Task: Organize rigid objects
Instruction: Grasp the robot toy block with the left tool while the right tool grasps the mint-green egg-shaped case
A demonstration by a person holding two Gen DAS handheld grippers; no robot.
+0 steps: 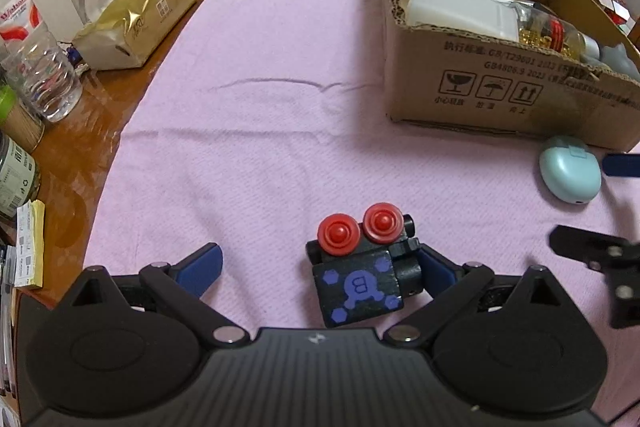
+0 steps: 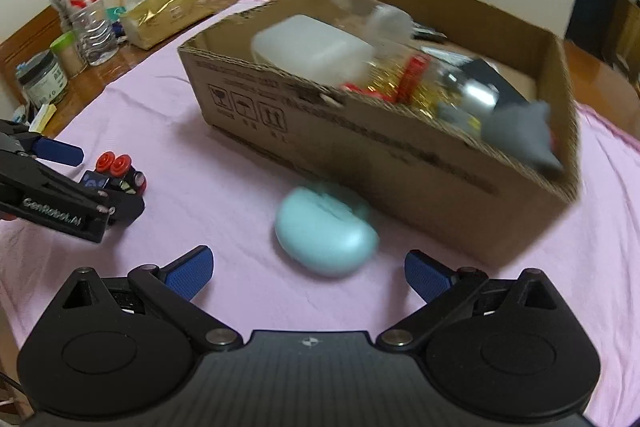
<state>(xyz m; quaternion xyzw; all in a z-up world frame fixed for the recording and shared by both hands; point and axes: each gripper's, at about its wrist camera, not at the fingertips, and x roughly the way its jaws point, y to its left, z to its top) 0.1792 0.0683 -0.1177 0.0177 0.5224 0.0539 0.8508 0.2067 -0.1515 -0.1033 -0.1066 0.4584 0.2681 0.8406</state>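
Cardboard box (image 2: 400, 163) is the drop spot; mint case (image 2: 326, 239) lies just beside it, right gripper (image 2: 308, 271) spread wide. Left gripper (image 1: 320, 267) also spread around the black toy (image 1: 364, 267).

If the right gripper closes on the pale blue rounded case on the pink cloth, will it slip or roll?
The pale blue egg-shaped plastic case looks smooth and curved, so it may squirt out from between flat jaws. It seems rigid, so it should not deform. Its rounded underside could rock or slide on the pink cloth if pushed. The right gripper is open wide around it.
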